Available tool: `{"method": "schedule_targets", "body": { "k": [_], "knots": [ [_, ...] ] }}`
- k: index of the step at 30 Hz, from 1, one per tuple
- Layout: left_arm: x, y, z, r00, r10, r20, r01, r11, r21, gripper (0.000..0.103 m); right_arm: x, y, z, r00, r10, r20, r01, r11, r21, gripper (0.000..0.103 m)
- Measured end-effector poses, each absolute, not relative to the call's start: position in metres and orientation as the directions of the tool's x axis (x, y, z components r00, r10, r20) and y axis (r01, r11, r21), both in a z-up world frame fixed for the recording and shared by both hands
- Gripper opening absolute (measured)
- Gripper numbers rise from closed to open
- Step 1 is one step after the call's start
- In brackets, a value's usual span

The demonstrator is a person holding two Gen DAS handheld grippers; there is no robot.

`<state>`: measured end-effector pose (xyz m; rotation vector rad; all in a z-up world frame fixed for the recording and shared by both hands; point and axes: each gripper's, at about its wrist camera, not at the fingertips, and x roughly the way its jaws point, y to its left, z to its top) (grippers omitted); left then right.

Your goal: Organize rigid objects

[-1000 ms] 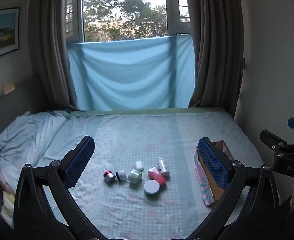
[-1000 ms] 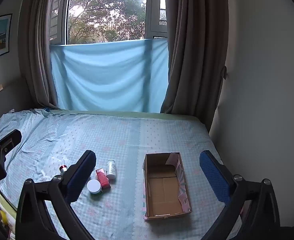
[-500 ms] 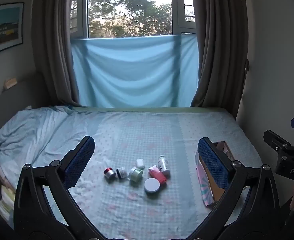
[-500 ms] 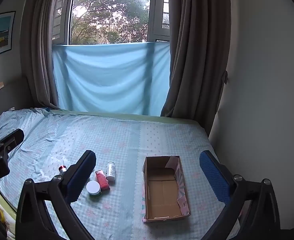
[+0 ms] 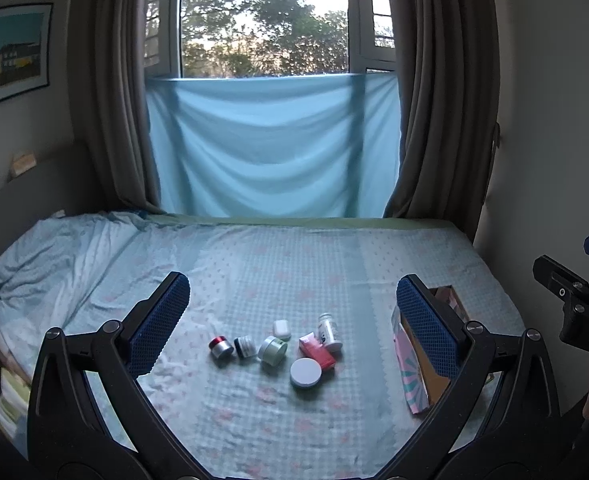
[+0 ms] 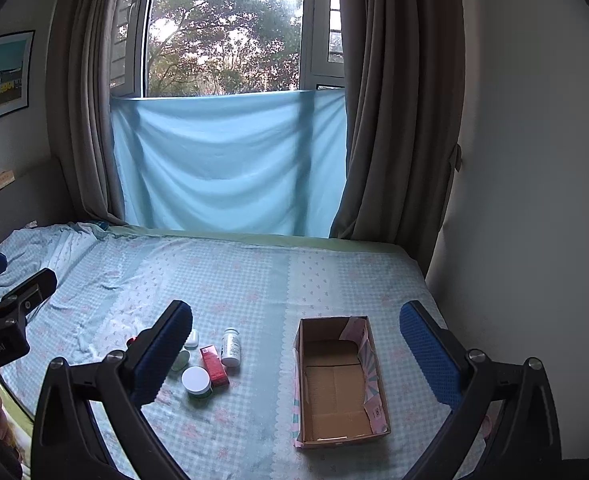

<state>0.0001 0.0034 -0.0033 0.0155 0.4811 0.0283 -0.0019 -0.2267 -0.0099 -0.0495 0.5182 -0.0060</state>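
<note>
Several small items lie grouped on the bed: a red-capped silver jar, a dark-topped jar, a green jar, a white-lidded jar, a red box, a white bottle and a small white case. An open, empty cardboard box lies right of them; it also shows in the left wrist view. My left gripper is open and empty, above and short of the items. My right gripper is open and empty above the box's left edge.
The bed has a blue checked sheet, rumpled at the left. A wall runs close along the right. A window with curtains and a blue cloth is behind the bed.
Both views have tilted up a little, showing more window. The items and the box have not moved. Both grippers stay open.
</note>
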Motion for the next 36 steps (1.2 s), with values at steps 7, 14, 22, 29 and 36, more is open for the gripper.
{"method": "schedule_targets", "body": {
  "k": [7,14,22,29,36],
  "knots": [
    [-0.0031,0.0062,-0.002,0.892,0.023,-0.451,-0.019,1.0,0.014,0.103,-0.0032,-0.2291,-0.0097,0.874,-0.018,-0.485,-0.005,0.999,-0.046,0.103],
    [-0.0038,0.0057,-0.0025,0.893,0.047,-0.447,-0.033,0.999,0.038,0.103,-0.0023,-0.2305,-0.0097,0.875,-0.026,-0.484,0.006,0.999,-0.042,0.103],
    [-0.0033,0.0087,-0.0002,0.896,0.044,-0.442,-0.037,0.999,0.025,0.103,-0.0011,-0.2309,-0.0114,0.869,-0.031,-0.493,0.011,0.999,-0.042,0.103],
    [-0.0015,0.0097,-0.0017,0.891,0.035,-0.452,-0.036,0.999,0.007,0.103,-0.0013,-0.232,-0.0124,0.869,-0.029,-0.493,0.01,0.999,-0.04,0.103],
    [-0.0005,0.0107,-0.0006,0.891,0.031,-0.453,-0.037,0.999,-0.004,0.103,-0.0015,-0.2307,-0.0136,0.867,-0.027,-0.497,0.007,0.999,-0.042,0.103]
  ]
}}
